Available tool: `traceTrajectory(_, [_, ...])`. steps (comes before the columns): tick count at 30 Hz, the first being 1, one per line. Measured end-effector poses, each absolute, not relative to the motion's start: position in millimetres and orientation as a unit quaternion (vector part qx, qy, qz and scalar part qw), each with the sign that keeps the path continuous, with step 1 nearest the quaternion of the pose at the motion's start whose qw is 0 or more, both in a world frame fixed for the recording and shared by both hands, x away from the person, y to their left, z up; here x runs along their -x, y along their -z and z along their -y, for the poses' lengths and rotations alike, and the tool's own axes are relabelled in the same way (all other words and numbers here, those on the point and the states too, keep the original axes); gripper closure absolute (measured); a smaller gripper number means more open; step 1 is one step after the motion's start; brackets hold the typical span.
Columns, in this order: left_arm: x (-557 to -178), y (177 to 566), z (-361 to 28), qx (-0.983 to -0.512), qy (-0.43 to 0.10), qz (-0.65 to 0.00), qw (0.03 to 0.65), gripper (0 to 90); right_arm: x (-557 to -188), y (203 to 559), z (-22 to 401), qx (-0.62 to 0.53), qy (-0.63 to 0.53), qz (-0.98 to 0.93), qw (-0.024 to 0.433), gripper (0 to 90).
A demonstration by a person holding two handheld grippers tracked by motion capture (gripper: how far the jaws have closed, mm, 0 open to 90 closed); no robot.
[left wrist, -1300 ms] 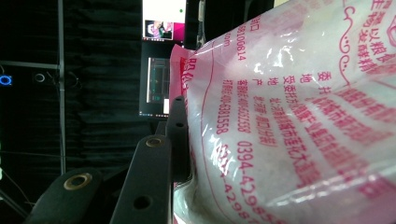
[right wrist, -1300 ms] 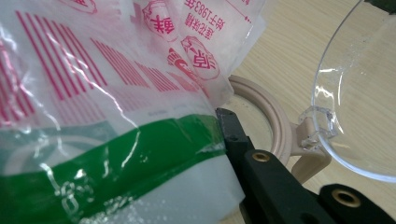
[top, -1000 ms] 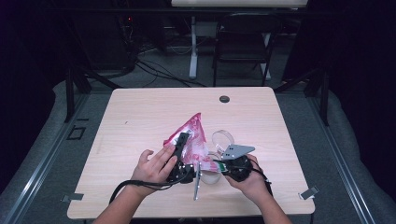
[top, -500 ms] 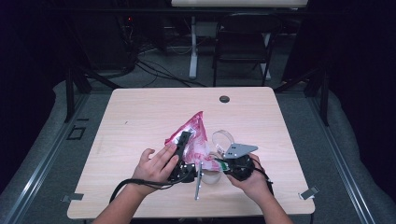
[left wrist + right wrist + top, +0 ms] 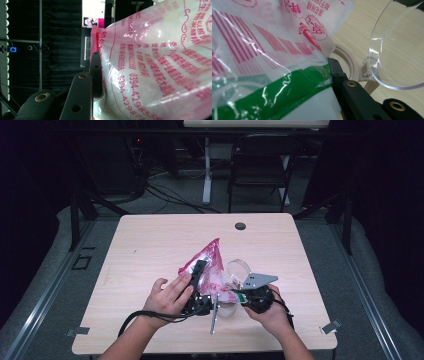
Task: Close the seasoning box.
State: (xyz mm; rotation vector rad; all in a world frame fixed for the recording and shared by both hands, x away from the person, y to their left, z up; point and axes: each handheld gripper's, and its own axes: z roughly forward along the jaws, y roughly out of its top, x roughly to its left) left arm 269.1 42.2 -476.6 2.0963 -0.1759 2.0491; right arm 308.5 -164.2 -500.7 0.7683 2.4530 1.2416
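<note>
So at this point I had both tools working the same thing near the front middle of the light wooden worktop (image 5: 150, 255): a crinkly pink-and-white plastic bag with red printed lettering (image 5: 210, 262). The bag stood up in a peak between my two hands, its bottom down by the tools. My left tool (image 5: 196, 282) sat against the bag's left side, and in the left gripper view the one black jaw I could see lay flat against the plastic (image 5: 155, 62), jaws part-way closed with the bag bulging between them, so I'd call that a grip on the bag. My right tool (image 5: 240, 296) was clamped down tight on the bag's lower edge; in the right gripper view the jaw pinched the film right where a green printed band (image 5: 274, 100) ran across it. Just beside the right tool lay a clear round plastic lid (image 5: 239, 268) hinged to a beige ring (image 5: 352, 67), resting on the worktop and touching the bag's edge. Further back was a small dark round grommet (image 5: 240, 226), well apart from everything.
</note>
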Motion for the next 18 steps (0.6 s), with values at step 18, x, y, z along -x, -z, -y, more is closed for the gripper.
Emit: traceTrajectory(18, [-268.5,472.4,-39.1,-0.704,-0.7,0.071,0.103,70.3,-307.7,498.6,166.1,-0.268,-0.433,-0.849,0.144,90.0])
